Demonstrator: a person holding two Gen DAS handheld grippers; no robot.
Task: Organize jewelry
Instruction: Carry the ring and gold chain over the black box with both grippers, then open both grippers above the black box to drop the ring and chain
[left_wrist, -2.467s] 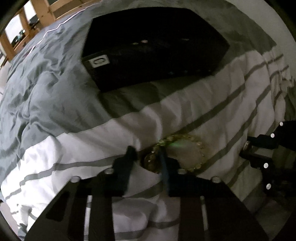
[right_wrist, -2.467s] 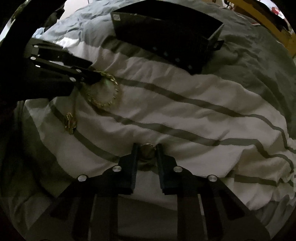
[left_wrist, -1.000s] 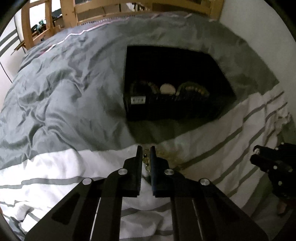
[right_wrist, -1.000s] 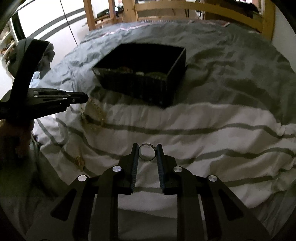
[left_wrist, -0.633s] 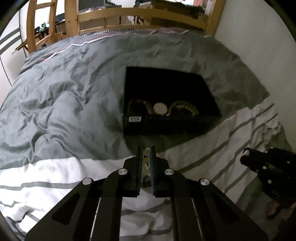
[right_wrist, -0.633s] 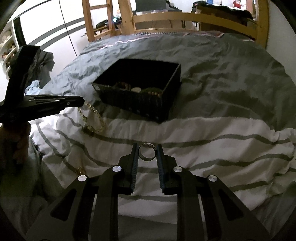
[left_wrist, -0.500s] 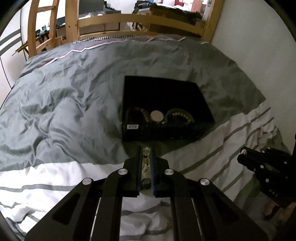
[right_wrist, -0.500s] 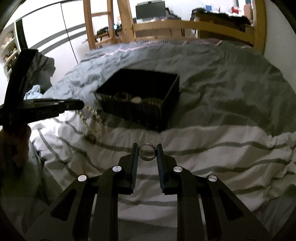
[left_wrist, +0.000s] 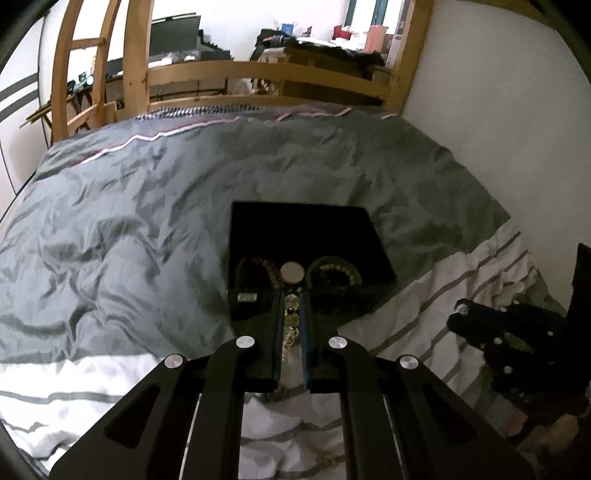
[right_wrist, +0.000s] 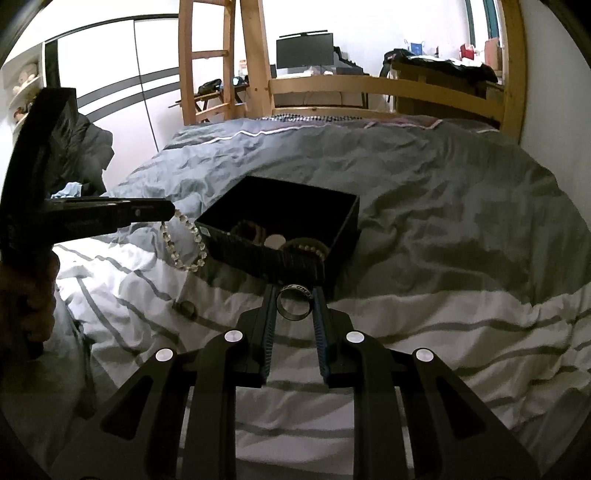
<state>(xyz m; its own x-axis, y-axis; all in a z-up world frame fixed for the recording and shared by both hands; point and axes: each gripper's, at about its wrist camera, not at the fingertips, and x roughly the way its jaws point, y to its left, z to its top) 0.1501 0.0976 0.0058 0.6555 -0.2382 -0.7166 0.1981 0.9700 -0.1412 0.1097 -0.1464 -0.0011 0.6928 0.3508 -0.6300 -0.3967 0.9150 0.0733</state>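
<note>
I'm working over a bed (right_wrist: 424, 192) with a grey-and-white striped duvet, wooden frame (right_wrist: 376, 88) and monitor (right_wrist: 304, 50) behind the black box (right_wrist: 280, 221). My left gripper (right_wrist: 168, 211) is clamping a bead bracelet (right_wrist: 184, 240) left of the box; my right gripper (right_wrist: 294, 299) is clamping a ring (right_wrist: 294, 301) in front of it.

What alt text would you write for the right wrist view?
The right gripper holds a metal ring above a striped duvet. Ahead, an open black box holds jewelry; at left, the left gripper dangles a beaded bracelet.
</note>
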